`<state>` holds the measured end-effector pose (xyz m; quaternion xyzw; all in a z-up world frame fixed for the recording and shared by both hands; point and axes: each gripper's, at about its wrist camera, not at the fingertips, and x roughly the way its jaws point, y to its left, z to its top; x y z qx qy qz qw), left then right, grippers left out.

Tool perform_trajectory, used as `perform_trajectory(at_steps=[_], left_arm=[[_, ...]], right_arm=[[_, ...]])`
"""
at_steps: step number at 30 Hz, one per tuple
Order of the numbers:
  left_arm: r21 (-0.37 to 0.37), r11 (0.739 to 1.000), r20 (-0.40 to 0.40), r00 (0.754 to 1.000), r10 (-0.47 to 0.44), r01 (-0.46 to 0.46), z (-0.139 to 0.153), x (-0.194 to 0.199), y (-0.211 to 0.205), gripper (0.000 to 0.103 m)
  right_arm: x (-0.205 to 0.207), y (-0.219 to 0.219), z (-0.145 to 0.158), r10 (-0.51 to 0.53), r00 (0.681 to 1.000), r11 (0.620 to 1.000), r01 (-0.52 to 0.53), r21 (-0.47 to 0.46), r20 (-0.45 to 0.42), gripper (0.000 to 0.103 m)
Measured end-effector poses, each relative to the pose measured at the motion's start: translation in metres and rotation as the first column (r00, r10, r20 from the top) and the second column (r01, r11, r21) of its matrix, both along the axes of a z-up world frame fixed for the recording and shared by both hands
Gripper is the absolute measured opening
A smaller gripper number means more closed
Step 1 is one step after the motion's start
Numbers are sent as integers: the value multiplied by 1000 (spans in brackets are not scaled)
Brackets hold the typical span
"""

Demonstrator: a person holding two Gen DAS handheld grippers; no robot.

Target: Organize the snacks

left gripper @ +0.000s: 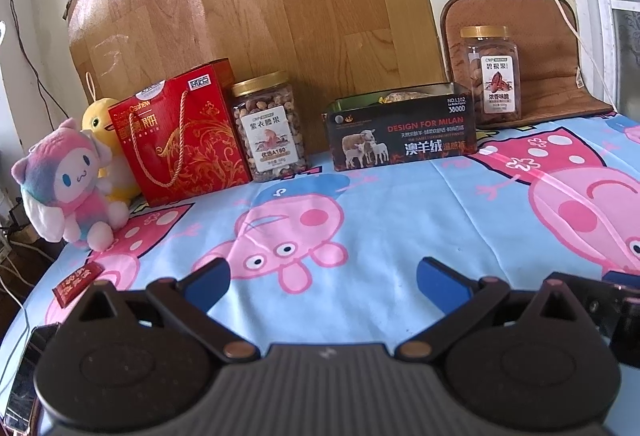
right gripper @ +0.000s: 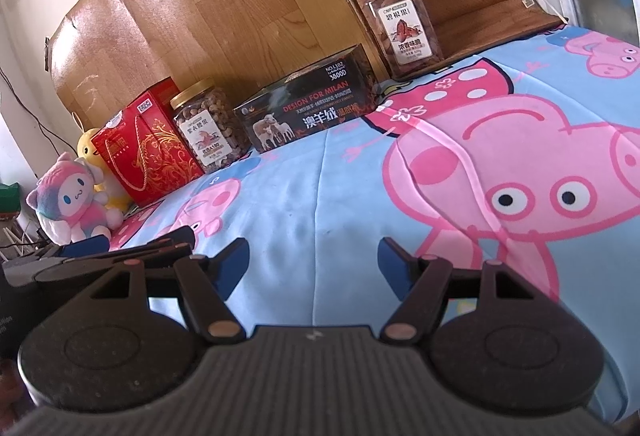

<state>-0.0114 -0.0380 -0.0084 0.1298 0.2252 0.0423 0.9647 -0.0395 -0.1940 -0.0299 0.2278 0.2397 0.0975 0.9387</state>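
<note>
My left claw is spread wide w/ nothing in it, low over the cartoon-pig bedsheet. My right claw is the same, wide and empty, just beside the left. Small red snack packet lies near, left of the left claw. Well ahead, along the wood-grain board: red cashew gift box, cashew jar, open black tin, pecan jar furthest right.
</note>
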Motion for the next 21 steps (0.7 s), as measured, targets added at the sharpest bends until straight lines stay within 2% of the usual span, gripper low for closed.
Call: perform_trajectory(at_steps=[3, 12, 17, 21], left_arm=[[6, 1000, 0, 1000, -11, 11, 4, 3, -2, 103], [-70, 992, -79, 991, -108, 102, 25, 33, -13, 103], [-33, 991, -53, 990, -128, 127, 34, 43, -28, 103], [-42, 989, -61, 987, -146, 143, 39, 52, -36, 103]], right_arm=[[3, -1, 2, 3, 1000, 1000, -3, -4, -2, 73], [16, -16, 16, -28, 999, 999, 29, -35, 19, 76], [19, -27, 18, -56, 998, 998, 57, -30, 26, 77], [23, -30, 19, -62, 998, 998, 63, -32, 26, 77]])
